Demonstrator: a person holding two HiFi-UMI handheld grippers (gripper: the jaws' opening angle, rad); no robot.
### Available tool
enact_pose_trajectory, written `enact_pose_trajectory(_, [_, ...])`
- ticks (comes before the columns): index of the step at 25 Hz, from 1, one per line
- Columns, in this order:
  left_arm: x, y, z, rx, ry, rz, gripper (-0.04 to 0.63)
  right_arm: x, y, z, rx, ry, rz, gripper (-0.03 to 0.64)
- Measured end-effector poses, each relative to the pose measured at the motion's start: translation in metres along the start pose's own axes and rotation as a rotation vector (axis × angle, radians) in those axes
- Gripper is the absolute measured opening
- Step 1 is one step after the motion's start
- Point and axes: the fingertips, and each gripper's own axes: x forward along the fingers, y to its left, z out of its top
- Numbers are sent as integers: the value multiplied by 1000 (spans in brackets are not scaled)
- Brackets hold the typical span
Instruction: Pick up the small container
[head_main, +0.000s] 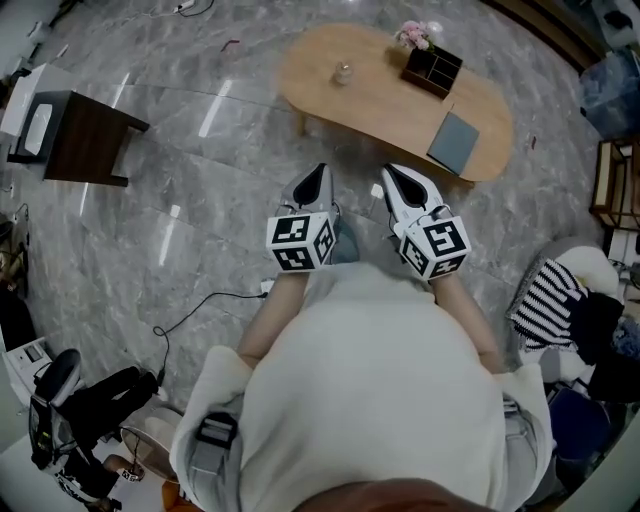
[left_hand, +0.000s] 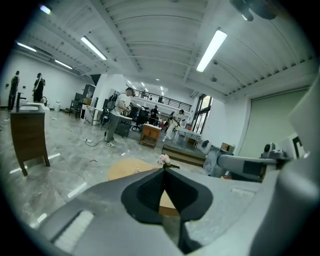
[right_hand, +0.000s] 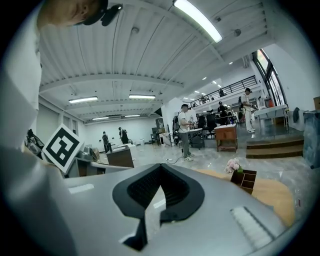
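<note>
both grippers are out in front of the person, side by side & apart, pointing twd an oval wooden table (head_main: 390, 112) w/ a strip of floor in between. left gripper (left_hand: 164, 170): jaws clenched, tips meeting, nothing btwn them. right gripper (right_hand: 161, 165): same, tips pressed together, empty. each carries its marker cube at the back, near the person's hands. the small container (head_main: 343, 73), a little pale jar, stands upright on the left part of the table, on its own, well ahead of both grippers & touching neither. to its right, near the far edge, sits a dark wooden box (head_main: 433, 70) w/ open compartments. a bunch of pink flowers (head_main: 413, 35) is at the box's far-left corner; can't tell if they sit in the box or just behind it. a flat grey book (head_main: 453, 142) lies on the right part of the table near the front edge, apart from the box. grey marble floor (head_main: 200, 220) all round. a dark side table (head_main: 90, 140) stands off to the left, well apart from the oval one. a thin black cable (head_main: 210, 295) runs over the floor left of the person, & a striped cloth (head_main: 545, 290) lies on a heap at the right. in the left gripper view a person (left_hand: 117, 120) stands at desks far back in the room, under long ceiling lights (left_hand: 212, 49).
</note>
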Motion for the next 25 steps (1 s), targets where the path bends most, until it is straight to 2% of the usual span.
enact_pose_trajectory(5, [43, 38, 36, 3, 4, -18, 2, 61, -18, 26, -8, -9, -15, -2])
enact_pose_trajectory(11, [88, 85, 70, 23, 3, -38, 2, 122, -43, 51, -18, -42, -74, -2])
enact_pose_trajectory(17, [127, 121, 85, 50, 28, -58, 2, 165, -62, 59, -10, -49, -120, -2])
enact_pose_trajectory(25, [163, 148, 81, 33, 80, -70, 2, 197, -77, 50, 15, -1, -156, -2])
